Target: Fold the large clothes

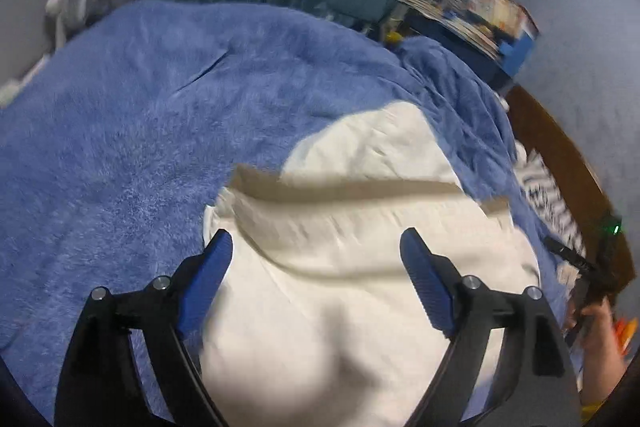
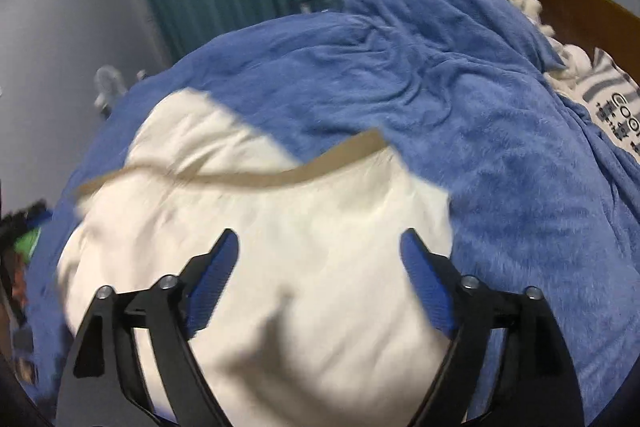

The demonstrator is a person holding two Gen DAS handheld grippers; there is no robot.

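Left wrist view: the left gripper (image 1: 316,247) has its fingers spread wide and released, nothing between them. Below and ahead lies the white garment (image 1: 360,267), bunched on the blue blanket (image 1: 140,115), with a tan band (image 1: 340,187) running across it toward twelve o'clock of the fingers. At four o'clock a hand (image 1: 596,331) holds the other tool at the frame edge.

Right wrist view: the right gripper (image 2: 320,247) is likewise released, fingers apart and empty over the same white garment (image 2: 260,227); the tan band (image 2: 256,177) crosses at twelve o'clock, blue blanket (image 2: 500,147) from one to four o'clock.

Judging from this, a fold has been laid down and let go. The next move likely calls for finding a fresh edge, each gripper pinching its own side evenly.
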